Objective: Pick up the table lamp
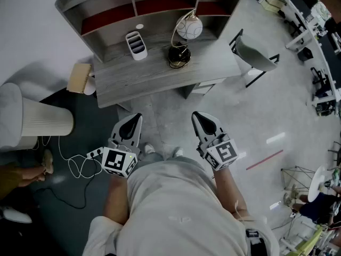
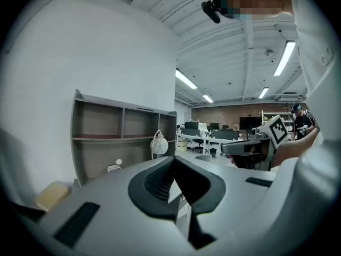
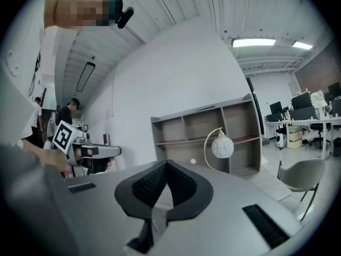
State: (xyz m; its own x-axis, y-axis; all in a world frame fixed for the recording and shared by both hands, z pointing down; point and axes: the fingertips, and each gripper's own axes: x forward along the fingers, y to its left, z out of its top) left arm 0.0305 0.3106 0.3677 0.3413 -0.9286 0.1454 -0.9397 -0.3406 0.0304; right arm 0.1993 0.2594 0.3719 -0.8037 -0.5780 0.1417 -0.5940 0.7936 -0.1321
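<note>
The table lamp stands on the grey desk, with a white globe shade, a curved gold arm and a dark round base. It also shows far off as the lamp in the left gripper view and the lamp in the right gripper view. My left gripper and right gripper are held side by side in front of the person's body, well short of the desk. Both are shut with nothing between the jaws.
A white compartment holder stands on the desk left of the lamp. A shelf unit rises behind the desk. A grey chair stands to the right, a white ribbed bin and a power strip with cable to the left.
</note>
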